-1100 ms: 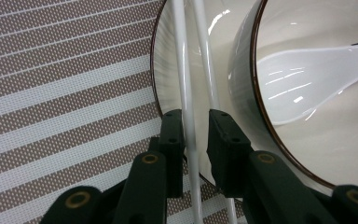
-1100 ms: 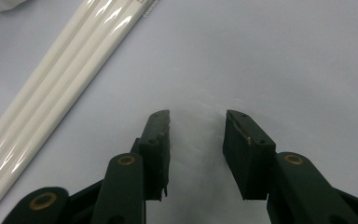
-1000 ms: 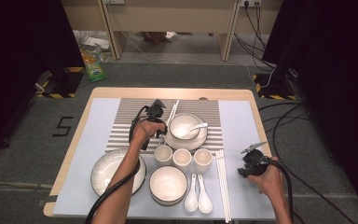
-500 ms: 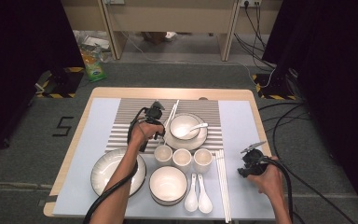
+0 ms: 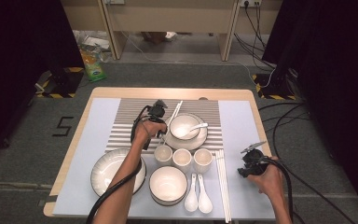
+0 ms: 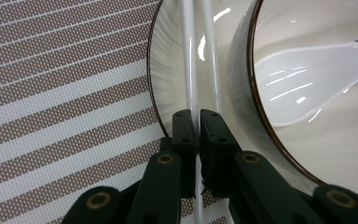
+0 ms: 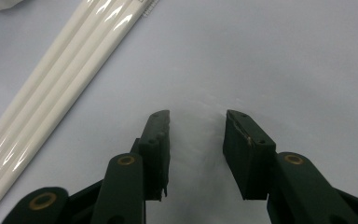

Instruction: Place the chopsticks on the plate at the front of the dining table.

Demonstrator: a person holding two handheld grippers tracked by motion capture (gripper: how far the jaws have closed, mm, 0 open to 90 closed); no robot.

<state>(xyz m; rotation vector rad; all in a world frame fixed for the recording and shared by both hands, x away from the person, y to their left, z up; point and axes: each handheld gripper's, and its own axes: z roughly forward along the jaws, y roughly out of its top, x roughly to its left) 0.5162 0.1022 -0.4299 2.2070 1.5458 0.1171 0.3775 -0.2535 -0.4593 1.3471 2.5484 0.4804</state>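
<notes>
1. Clamping one white chopstick [image 6: 189, 60], the left gripper [image 6: 196, 122] has just closed its jaws; pads press the stick, with a second chopstick [image 6: 210, 56] just beside it at 3 o'clock.
2. Both sticks lie across the saucer [image 6: 165, 88] rim, at 9 o'clock of the bowl [image 5: 183, 126] holding a spoon [image 6: 307, 79].
3. Right gripper [image 7: 197, 122]: jaws partly open, nothing between them, above the blue mat [image 7: 270, 60]; spare chopsticks [image 7: 60, 88] at 10 o'clock.

Glossy white chopsticks [image 6: 189, 56] lie on a glazed ceramic plate [image 6: 168, 84]; the striped mat [image 6: 65, 93] looks woven and matt. The tongs [image 6: 196, 122] are matt black plastic.
</notes>
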